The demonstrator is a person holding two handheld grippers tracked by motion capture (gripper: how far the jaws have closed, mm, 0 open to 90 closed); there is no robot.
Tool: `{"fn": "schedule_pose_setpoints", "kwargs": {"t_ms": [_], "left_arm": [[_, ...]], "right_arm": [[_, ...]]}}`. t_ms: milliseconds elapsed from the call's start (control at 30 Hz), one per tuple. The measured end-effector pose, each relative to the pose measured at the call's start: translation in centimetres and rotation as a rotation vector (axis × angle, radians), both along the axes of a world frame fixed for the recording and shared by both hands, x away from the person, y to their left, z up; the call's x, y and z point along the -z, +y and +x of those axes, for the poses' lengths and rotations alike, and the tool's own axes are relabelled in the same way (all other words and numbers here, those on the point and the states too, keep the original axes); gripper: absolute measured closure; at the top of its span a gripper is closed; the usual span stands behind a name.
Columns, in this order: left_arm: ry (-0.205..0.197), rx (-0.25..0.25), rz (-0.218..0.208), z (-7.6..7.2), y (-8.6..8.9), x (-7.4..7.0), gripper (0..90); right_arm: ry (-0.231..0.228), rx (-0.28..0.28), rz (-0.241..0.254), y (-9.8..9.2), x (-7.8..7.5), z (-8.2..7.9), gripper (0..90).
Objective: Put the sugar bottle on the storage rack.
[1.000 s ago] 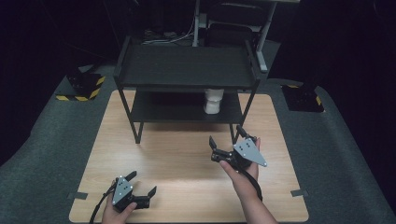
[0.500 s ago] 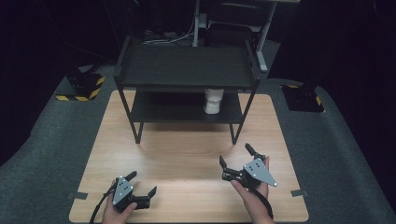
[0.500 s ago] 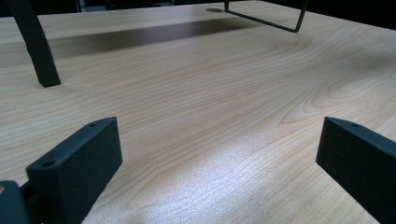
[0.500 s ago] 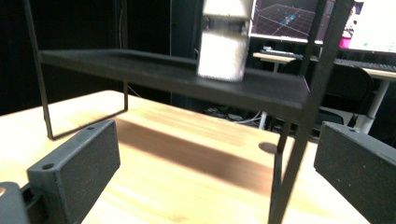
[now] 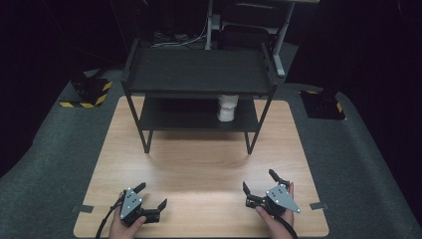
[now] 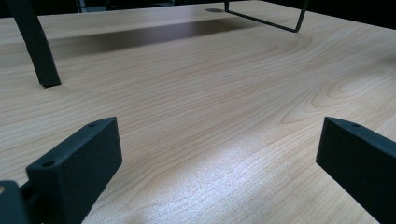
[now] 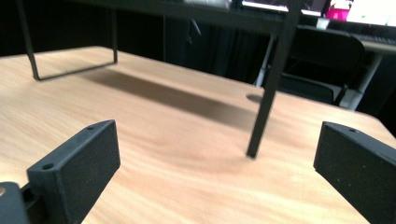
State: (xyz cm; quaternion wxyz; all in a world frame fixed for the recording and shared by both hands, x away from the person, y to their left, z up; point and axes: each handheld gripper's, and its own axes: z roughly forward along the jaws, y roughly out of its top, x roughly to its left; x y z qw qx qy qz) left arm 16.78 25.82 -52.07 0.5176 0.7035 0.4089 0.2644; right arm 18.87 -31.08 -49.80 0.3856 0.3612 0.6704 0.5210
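Note:
A black two-tier rack (image 5: 199,69) stands at the back of the wooden table (image 5: 199,164). A white cup-like object (image 5: 228,107) sits on its lower shelf, right of centre. My left gripper (image 5: 152,195) rests open near the front left edge, nothing between its jaws. My right gripper (image 5: 259,180) is open at the front right, also empty. In the left gripper view the left gripper (image 6: 217,149) spans bare wood, with a rack leg (image 6: 39,51) beyond. In the right gripper view the right gripper (image 7: 217,149) faces a rack leg (image 7: 268,93).
Grey carpet (image 5: 358,164) surrounds the table. Yellow-and-black striped blocks (image 5: 87,92) sit off the back corners. A chair (image 7: 322,60) and desk legs stand behind the rack. Bare wood lies between the grippers and the rack.
My right gripper has pulled back from mid-table toward the front right edge and lower. The left gripper has stayed put.

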Motion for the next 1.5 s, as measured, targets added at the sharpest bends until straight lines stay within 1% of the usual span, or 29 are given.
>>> {"fn": "schedule_pose_setpoints", "kwargs": {"t_ms": [200, 300, 500, 667, 767, 833, 1067, 1500], "left_arm": [[0.004, 0.005, 0.002, 0.2, -0.1, -0.1, 0.4], [0.006, 0.006, 0.002, 0.2, -0.1, -0.1, 0.4], [0.012, 0.008, 0.003, 0.4, -0.1, -0.2, 0.4], [0.008, 0.009, 0.005, 0.3, -0.1, -0.1, 0.4], [0.007, 0.011, 0.005, 0.3, -0.1, -0.1, 0.4], [0.007, 0.011, 0.005, 0.3, 0.0, -0.1, 0.4], [0.008, 0.012, 0.007, 0.3, -0.1, -0.2, 0.4], [0.011, 0.012, 0.010, 0.3, -0.1, -0.2, 0.4]], "right_arm": [[0.053, 0.023, -0.003, -0.8, 0.9, -0.1, 0.3], [0.078, 0.039, -0.017, -1.2, 1.3, -0.1, 0.3], [0.130, 0.057, -0.031, -1.6, 1.6, -0.1, 0.3], [0.164, 0.055, -0.037, -1.8, 1.6, 0.1, 0.4], [0.183, 0.054, -0.050, -1.7, 1.4, 0.3, 0.4], [0.189, 0.054, -0.052, -1.7, 1.3, 0.4, 0.4], [0.185, 0.057, -0.062, -1.5, 1.4, 0.3, 0.4], [0.189, 0.059, -0.045, -1.6, 1.5, 0.3, 0.4]]}}
